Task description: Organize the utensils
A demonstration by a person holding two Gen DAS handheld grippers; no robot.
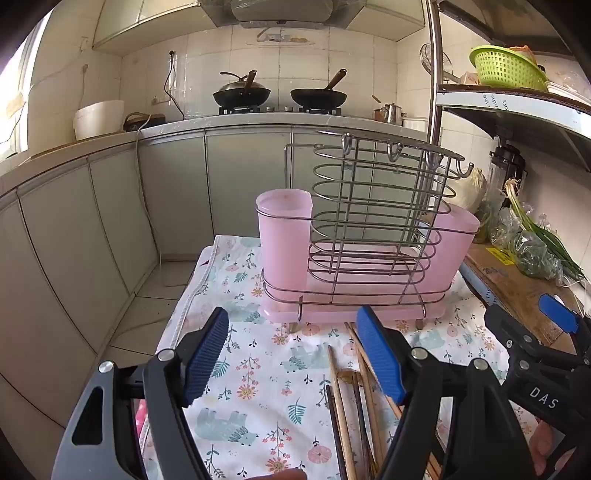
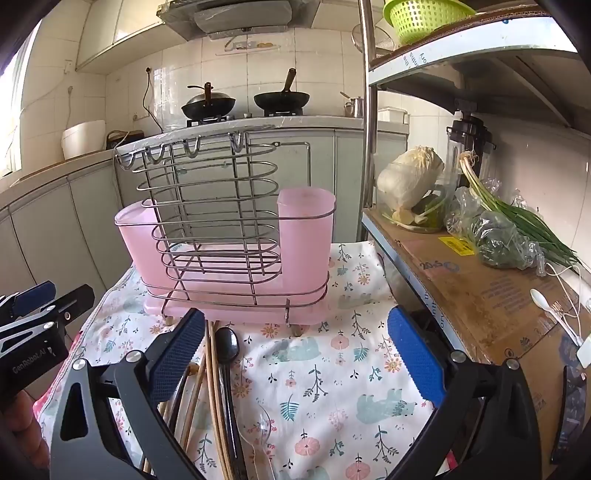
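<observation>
A pink plastic and wire utensil rack [image 1: 354, 251] stands at the far end of a flowered cloth [image 1: 258, 354]; it also shows in the right wrist view [image 2: 229, 251]. Wooden chopsticks [image 1: 341, 406] lie on the cloth in front of it, under my left gripper's right finger. In the right wrist view the chopsticks [image 2: 210, 373] lie beside a black spoon [image 2: 227, 350] and a clear spoon [image 2: 264, 432]. My left gripper [image 1: 295, 354] is open and empty above the cloth. My right gripper [image 2: 295, 354] is open and empty, with the utensils near its left finger.
A shelf unit with a cardboard-covered board [image 2: 480, 295] stands right of the cloth, holding cabbage [image 2: 410, 181], green onions [image 2: 517, 218], a white spoon [image 2: 543, 299] and a green basket [image 2: 424, 14]. A counter with two woks [image 1: 280, 96] runs behind. The floor drops off left of the cloth.
</observation>
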